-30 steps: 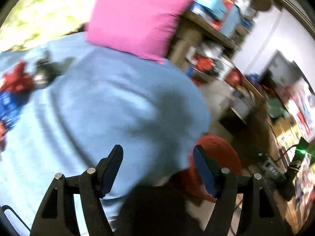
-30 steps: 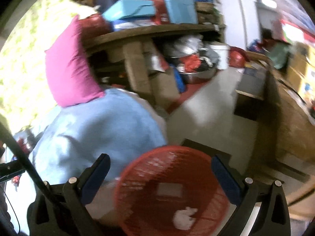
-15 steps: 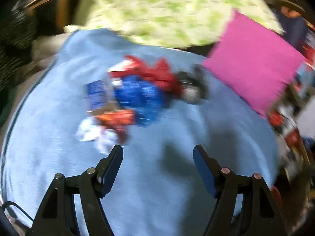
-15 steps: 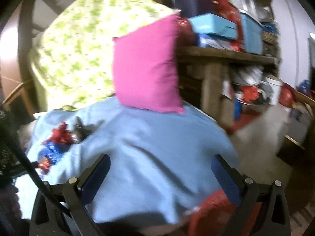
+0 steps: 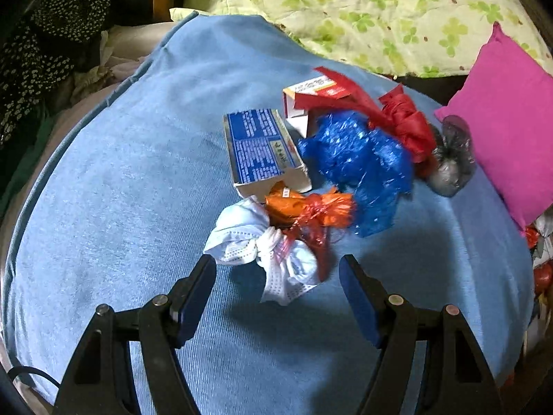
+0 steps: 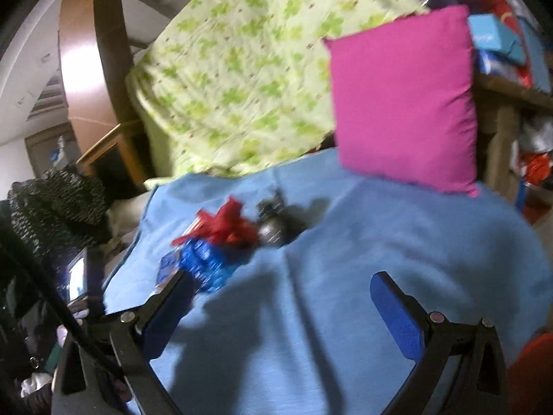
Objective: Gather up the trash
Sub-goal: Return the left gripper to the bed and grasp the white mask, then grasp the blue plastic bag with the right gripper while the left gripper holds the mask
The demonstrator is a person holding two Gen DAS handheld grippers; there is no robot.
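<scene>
Left wrist view, trash pile [image 5: 311, 180] on blue blanket [image 5: 138, 173], blue box [image 5: 262, 148] shut, both grippers' fingers wide, empty.

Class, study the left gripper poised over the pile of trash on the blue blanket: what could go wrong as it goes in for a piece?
1. The white mask nearest the open left gripper looks tangled with the orange wrapper, so both may lift together or one may drop.
2. The blue blanket is soft; closing low could pinch fabric.
3. The blue box leans against neighbours and may shift.
</scene>
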